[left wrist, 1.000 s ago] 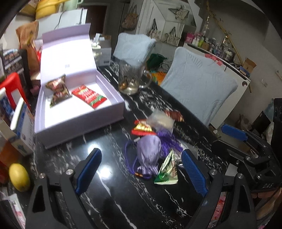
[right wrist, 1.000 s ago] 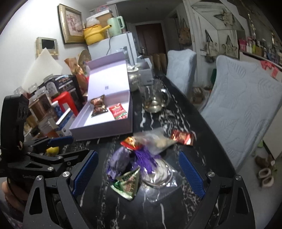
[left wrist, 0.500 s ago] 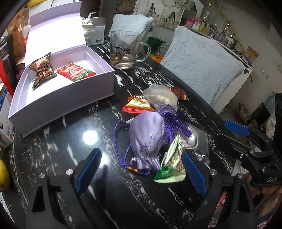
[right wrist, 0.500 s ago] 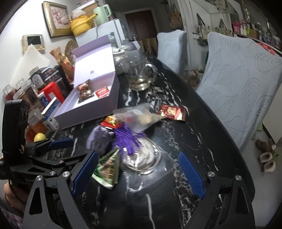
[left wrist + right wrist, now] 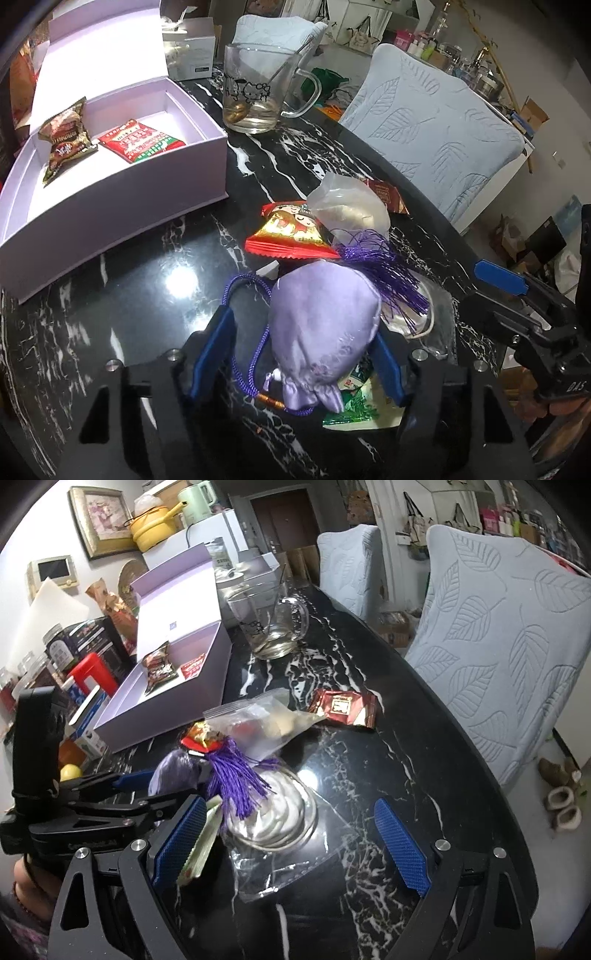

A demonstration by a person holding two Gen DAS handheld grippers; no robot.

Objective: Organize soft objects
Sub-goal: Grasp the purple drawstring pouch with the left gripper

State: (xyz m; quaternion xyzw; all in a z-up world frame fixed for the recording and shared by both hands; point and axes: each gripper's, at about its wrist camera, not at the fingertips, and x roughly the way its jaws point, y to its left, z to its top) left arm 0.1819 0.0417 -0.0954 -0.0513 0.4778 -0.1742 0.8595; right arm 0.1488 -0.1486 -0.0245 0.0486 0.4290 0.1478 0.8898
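Left wrist: our left gripper [image 5: 303, 354] has just been closing around the lilac pouch [image 5: 323, 321] on the table [image 5: 147, 295]; the right pad touches it, the left stands clear. Right wrist: our right gripper [image 5: 291, 845] is spread wide over a clear bag [image 5: 288, 834].

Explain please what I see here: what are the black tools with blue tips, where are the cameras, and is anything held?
No robot: a person holds a two-finger gripper in each hand, each carrying a camera looking along its fingers. The left view shows the left gripper. Its jaws have just been closing around a lilac pouch, not yet clearly pinching it. The right view shows the right gripper, open and empty, over a clear bag. Snack packets lie on the black table; two more are in the box, beside a glass mug.
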